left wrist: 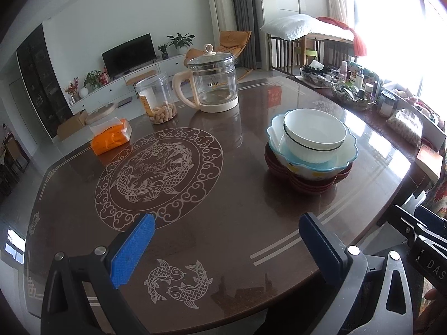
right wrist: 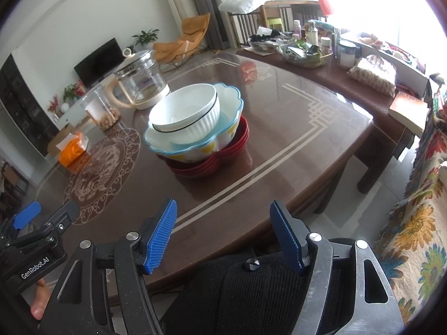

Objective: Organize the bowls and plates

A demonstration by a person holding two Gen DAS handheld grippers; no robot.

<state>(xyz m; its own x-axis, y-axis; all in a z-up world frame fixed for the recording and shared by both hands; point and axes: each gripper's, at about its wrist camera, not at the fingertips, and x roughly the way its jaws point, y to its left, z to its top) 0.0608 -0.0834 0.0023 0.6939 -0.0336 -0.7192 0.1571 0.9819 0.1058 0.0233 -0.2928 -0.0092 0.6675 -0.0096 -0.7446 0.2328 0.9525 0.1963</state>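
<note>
Your left gripper (left wrist: 226,248) and right gripper (right wrist: 223,236) hang released and empty near the glossy brown table (left wrist: 237,203). The white ribbed bowl (right wrist: 185,115) nests in the blue-rimmed scalloped bowl (right wrist: 223,134) atop stacked red plates (right wrist: 212,164). Stacking appears complete; any next move calls for a fresh approach.

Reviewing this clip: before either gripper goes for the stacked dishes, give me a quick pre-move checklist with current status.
1. Left gripper open and empty: ok.
2. Right gripper open and empty: ok.
3. White bowl seated level in the scalloped bowl: not ok, it tilts.
4. Scalloped bowl resting on red plates: ok.
5. Path from grippers to stack unobstructed across table: ok.
6. Bowl contents dry: cannot tell.
</note>
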